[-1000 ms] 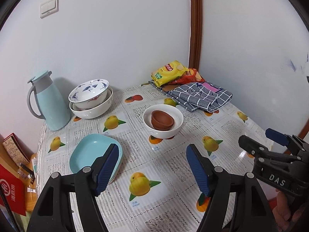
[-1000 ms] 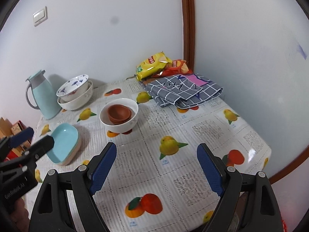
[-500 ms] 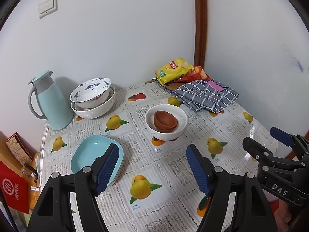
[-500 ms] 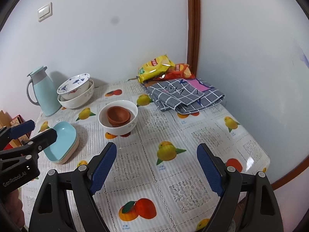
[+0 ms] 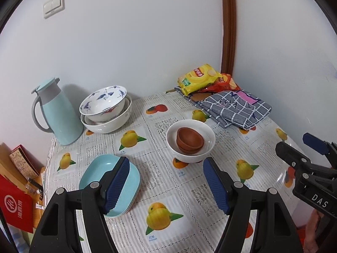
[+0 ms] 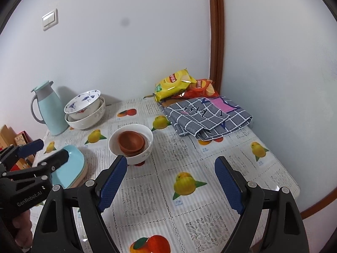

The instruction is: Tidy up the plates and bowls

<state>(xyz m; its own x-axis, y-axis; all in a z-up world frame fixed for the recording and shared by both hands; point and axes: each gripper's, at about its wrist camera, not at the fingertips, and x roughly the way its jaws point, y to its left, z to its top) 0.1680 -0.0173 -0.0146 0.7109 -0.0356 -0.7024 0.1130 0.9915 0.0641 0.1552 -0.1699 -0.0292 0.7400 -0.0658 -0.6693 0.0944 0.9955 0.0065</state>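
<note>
A white bowl (image 5: 207,135) (image 6: 147,136) holding stacked brown bowls (image 5: 189,140) (image 6: 131,142) stands mid-table. Light blue plates (image 5: 99,168) (image 6: 72,164) are stacked at the left front. A blue-patterned bowl (image 5: 103,103) (image 6: 83,104) sits nested in a large white bowl (image 5: 109,123) (image 6: 88,121) at the back left. My left gripper (image 5: 166,186) is open and empty, above the table in front of the plates and white bowl. My right gripper (image 6: 171,186) is open and empty, in front of the white bowl.
A light blue thermos jug (image 5: 56,113) (image 6: 49,108) stands at the back left. Chip bags (image 5: 200,78) (image 6: 174,81) and a folded checked cloth (image 5: 236,107) (image 6: 206,116) lie at the back right. Boxes (image 5: 16,181) sit beyond the table's left edge. Walls close the back and right.
Both grippers have drawn back and lifted slightly, so the dishes sit a little farther off. Nothing on the table has moved.
</note>
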